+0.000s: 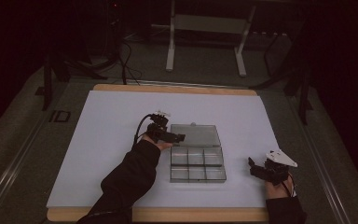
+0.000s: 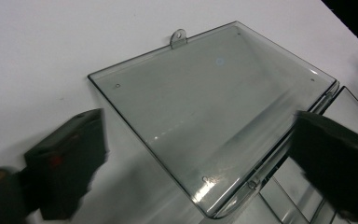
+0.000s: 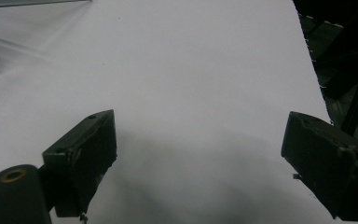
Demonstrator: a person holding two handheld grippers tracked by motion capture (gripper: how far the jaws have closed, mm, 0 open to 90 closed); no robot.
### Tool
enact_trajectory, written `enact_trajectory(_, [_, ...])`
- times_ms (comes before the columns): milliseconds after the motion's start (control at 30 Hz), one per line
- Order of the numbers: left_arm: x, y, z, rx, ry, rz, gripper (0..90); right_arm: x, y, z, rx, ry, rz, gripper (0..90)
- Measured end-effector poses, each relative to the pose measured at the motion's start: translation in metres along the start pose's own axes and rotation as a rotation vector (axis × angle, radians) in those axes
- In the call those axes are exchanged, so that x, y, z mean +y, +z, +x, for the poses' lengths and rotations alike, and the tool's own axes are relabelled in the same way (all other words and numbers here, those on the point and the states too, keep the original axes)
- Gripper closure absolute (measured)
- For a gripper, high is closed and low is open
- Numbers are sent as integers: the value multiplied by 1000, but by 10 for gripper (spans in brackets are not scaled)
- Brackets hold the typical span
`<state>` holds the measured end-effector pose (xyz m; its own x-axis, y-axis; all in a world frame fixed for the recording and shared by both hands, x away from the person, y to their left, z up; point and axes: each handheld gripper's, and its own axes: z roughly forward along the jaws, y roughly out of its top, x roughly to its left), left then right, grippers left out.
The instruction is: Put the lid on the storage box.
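A clear plastic compartment box (image 1: 197, 165) lies open near the middle of the white sheet, its lid (image 1: 195, 134) folded flat away from me. My left gripper (image 1: 179, 137) hovers at the lid's left side by the hinge. In the left gripper view the lid (image 2: 214, 107) spreads out ahead, its near hinge corner lying between the wide-apart jaws of the left gripper (image 2: 200, 163), which stands open. The box's compartments (image 2: 289, 186) peek in beside the right jaw. My right gripper (image 1: 252, 167) rests right of the box, open (image 3: 200, 163) over bare sheet, holding nothing.
The white sheet (image 1: 112, 140) covers a wooden tabletop whose edge (image 1: 168, 214) runs along the front. Beyond the table stand a light metal frame (image 1: 205, 37) and dark cables (image 1: 121, 60) on the floor. The sheet's right edge (image 3: 314, 70) borders dark floor.
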<state>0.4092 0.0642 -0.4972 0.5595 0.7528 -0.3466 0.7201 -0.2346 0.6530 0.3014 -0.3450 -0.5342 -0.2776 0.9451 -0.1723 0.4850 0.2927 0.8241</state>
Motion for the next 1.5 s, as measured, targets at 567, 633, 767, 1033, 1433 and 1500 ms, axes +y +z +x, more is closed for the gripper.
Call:
enact_trajectory(567, [-12, 18, 10, -67, -96, 25, 171, 0, 0, 1, -1, -9, 1, 102])
enact_trajectory(633, [-13, 21, 10, -70, -101, 36, 193, 0, 0, 1, -3, -11, 2, 102])
enact_trajectory(767, [-16, 24, 15, -122, -129, 28, 234, 0, 0, 1, -3, -11, 4, 101])
enact_trajectory(1033, [-17, 24, 19, -184, -143, 14, 337, 1, 2, 1, -1, -7, 19, 102])
enact_trajectory(1433, [-15, 13, 15, -209, -38, -32, 524, 16, -2, 1, 37, -1, 23, 101])
enact_trajectory(1500, [-15, 11, 16, -214, -29, -35, 555, 23, -6, 2, 49, 0, -4, 102])
